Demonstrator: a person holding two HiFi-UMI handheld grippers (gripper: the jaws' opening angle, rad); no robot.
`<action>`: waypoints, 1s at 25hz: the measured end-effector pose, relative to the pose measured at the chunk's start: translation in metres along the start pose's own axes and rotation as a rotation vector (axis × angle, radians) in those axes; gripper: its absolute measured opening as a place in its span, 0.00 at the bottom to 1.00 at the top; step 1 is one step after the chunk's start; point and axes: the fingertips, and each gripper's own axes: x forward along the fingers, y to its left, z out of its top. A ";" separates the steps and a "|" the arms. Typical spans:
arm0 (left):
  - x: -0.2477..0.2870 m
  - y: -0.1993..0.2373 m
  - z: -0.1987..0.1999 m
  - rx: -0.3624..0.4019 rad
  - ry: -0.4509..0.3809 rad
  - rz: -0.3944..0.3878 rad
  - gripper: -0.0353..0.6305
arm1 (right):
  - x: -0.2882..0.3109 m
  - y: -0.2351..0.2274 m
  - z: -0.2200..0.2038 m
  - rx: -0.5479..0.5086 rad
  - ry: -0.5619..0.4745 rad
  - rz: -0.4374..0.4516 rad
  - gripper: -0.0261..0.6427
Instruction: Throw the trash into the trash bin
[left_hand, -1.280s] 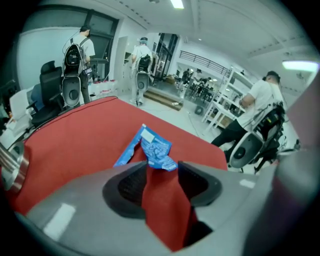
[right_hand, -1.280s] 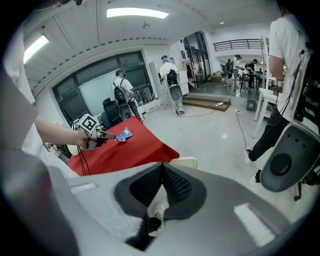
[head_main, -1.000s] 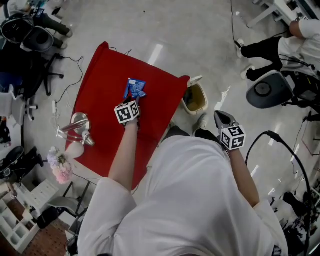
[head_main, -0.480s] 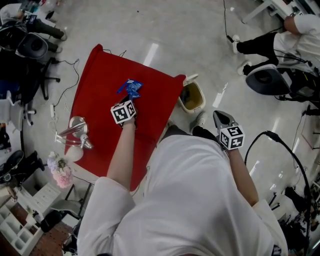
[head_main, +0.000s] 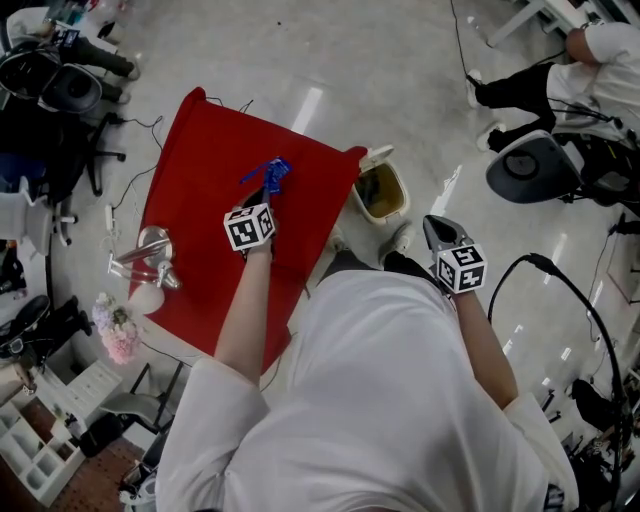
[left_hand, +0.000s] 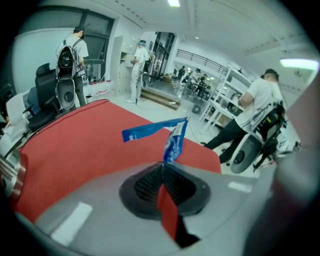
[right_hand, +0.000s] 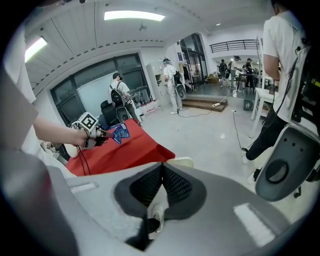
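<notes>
Gripping the blue wrapper, the left gripper holds it clamped over the red worktop. Pickup is done; the drop remains: the trash bin stands open at 3 o'clock of it. The right gripper is closed, empty.

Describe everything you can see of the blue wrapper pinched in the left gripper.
The blue wrapper is a thin, crinkled plastic packet, glossy blue with white print too small to read. It looks flattened and empty. The left gripper has its jaws shut on the wrapper's lower end, so it stands up from the tips with one flap folded out sideways. It appears lifted just clear of the red tablecloth, and nothing else touches it.
</notes>
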 end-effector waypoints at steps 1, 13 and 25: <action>-0.001 -0.005 0.000 0.006 0.000 -0.002 0.06 | -0.002 -0.002 -0.002 0.001 0.001 0.002 0.04; 0.001 -0.074 -0.012 0.070 0.013 -0.060 0.06 | -0.022 -0.023 -0.039 0.045 0.011 0.012 0.04; 0.018 -0.173 -0.046 0.118 0.084 -0.150 0.06 | -0.035 -0.050 -0.062 0.078 0.017 0.038 0.04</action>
